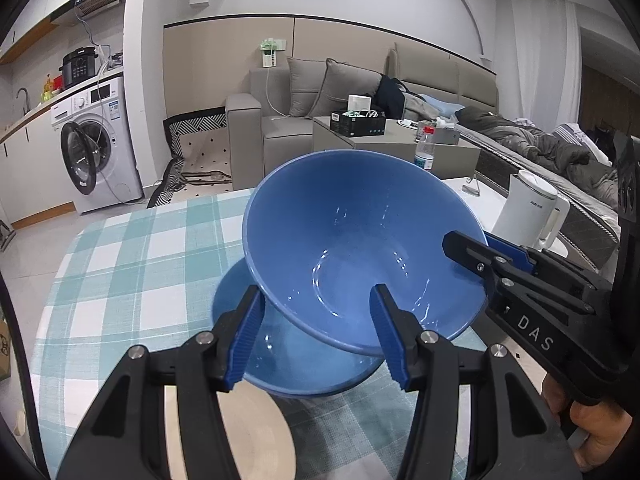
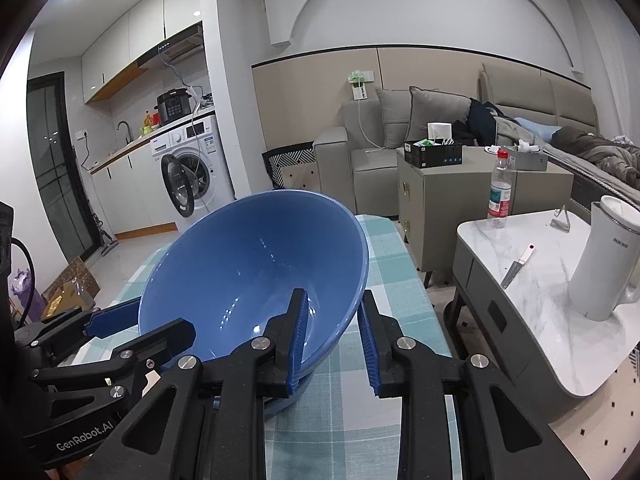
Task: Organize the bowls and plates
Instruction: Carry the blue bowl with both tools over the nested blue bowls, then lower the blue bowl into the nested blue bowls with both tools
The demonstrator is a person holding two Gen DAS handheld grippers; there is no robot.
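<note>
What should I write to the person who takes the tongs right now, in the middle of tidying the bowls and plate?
Left tongs: closed on the near rim of the tilted bowl.
Right tongs: closed on its right rim.
The tilted bowl hangs over the lower bowl, which stands on the checked cloth; a plate lies nearer.
Done: nothing stacked yet.
Left: lower the bowl into the other, then place the plate.

Lower blue bowl (image 1: pixel 304 368) mostly hidden under tilted bowl (image 1: pixel 352 240).
</note>
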